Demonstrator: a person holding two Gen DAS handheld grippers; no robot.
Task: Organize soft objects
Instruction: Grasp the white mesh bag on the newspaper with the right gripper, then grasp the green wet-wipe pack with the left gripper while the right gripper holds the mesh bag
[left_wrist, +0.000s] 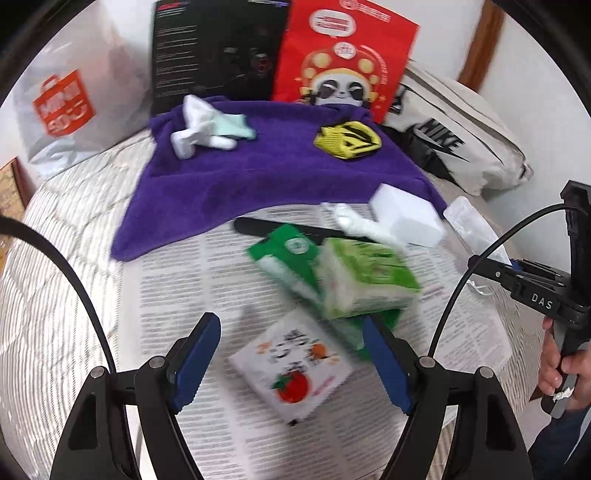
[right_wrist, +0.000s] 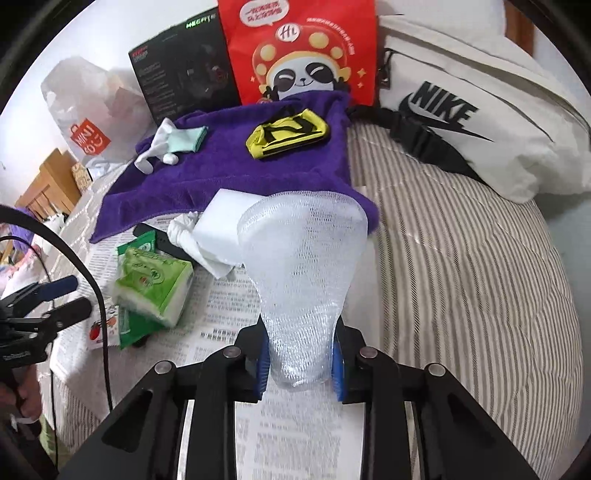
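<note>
Striped bedding (right_wrist: 461, 280) carries a printed sheet (right_wrist: 229, 306), with a purple towel (right_wrist: 229, 173) spread at 12 o'clock. Your right gripper (right_wrist: 301, 363) is clamped on the narrow end of a white foam net (right_wrist: 303, 258); its wide mouth flares upward toward the towel. It looks feather-light and crushable, so a gentle squeeze low on the neck should do; a hard pinch would flatten it. Your left gripper (left_wrist: 291, 365) hangs with jaws wide apart and empty over a tomato pack (left_wrist: 291, 373), which lies between the pads untouched. Take that soft pack across its short sides. At its 1 o'clock a green tissue pack (left_wrist: 362, 280) leans on other green packs, squashy and slippery in its wrap.
</note>
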